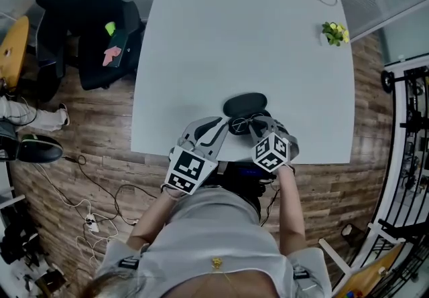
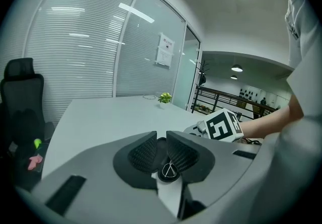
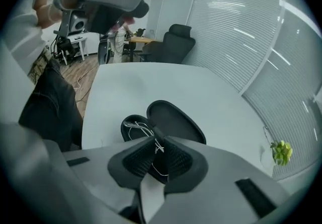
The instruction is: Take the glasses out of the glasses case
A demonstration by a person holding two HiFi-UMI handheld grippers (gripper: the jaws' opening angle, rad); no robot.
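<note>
Already the glasses case (image 1: 245,104) lies open on the near edge of the white table (image 1: 255,35), its lid swung to the far side, so the opening step looks done. The thin wire-framed glasses (image 3: 135,128) sit in the near half of the case, not yet lifted clear.

The right gripper (image 3: 155,142) reaches in from the near right. Its jaws are drawn almost together, with a wire of the frame running between the pads, so it appears to have pinched the glasses.

The left gripper (image 2: 160,140) comes in at the case's left end. Its jaws are also nearly together on something dark, probably the case's rim, as if to steady it.

What looks left is lifting the glasses up and out of the case and setting them on the table.
</note>
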